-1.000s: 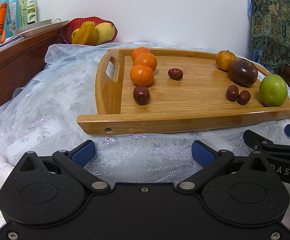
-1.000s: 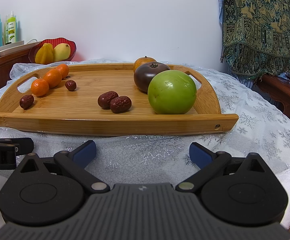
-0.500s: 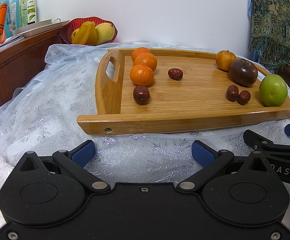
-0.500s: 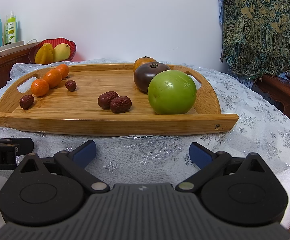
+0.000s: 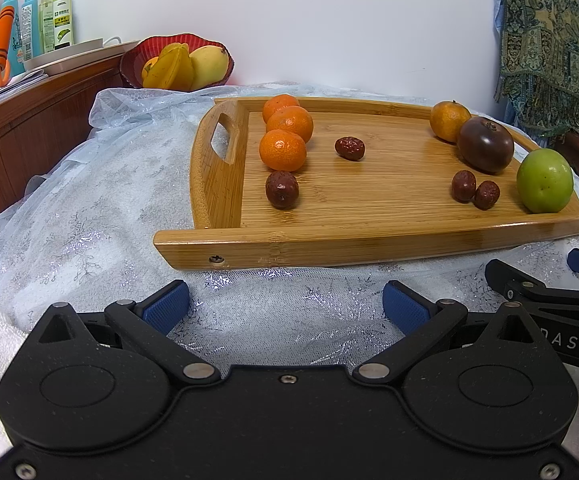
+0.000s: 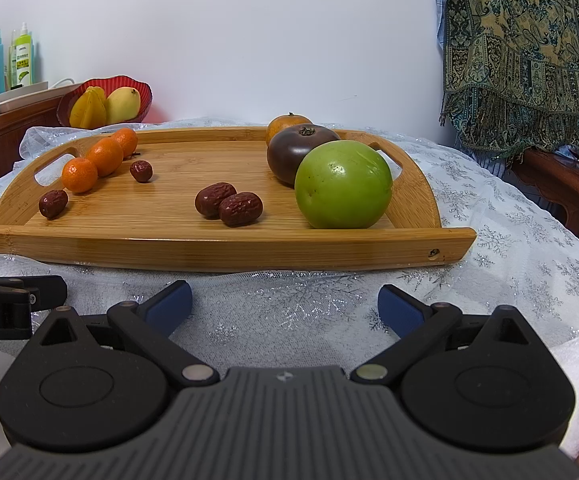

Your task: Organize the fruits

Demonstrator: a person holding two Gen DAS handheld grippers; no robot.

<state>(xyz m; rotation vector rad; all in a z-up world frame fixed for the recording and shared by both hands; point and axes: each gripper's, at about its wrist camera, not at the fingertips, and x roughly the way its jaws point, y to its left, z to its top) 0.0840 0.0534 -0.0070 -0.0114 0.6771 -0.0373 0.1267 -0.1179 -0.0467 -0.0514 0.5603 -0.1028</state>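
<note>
**Fruit on the tray, both grippers low and empty**

The bamboo tray lies on the lace-covered table; three oranges line its left end, dates lie mid-tray, and a green fruit sits near right. The left gripper and right gripper rest side by side before the near rim, jaws spread wide, holding nothing. Only the right view shows the tray's right handle.
</note>
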